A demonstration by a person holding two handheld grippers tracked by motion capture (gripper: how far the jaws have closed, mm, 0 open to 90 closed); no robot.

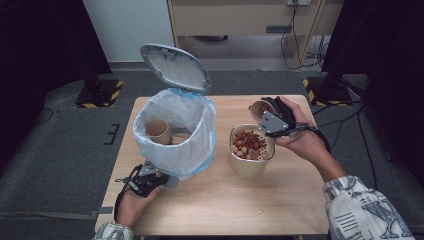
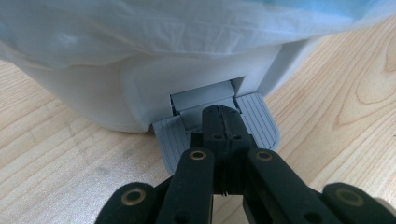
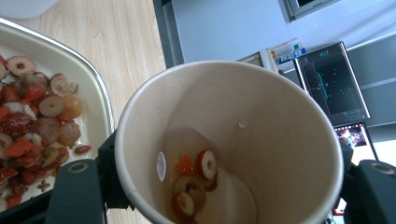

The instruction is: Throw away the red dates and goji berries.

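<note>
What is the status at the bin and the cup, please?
Left tool shut, pressing pedal; bin lid up. Right tool shut on paper cup, few fruit pieces inside, tilted beside container. Nothing in the way.

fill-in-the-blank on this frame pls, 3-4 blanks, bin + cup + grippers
1. The left gripper, jaws shut, presses the bin's grey ____.
2. The bin lid stands ____.
3. The right gripper holds a paper cup with a few dried ____ slices left in it.
4. Inside the white bin liner lie ____ paper cups.

Missing words: pedal; open; fruit; two
</note>
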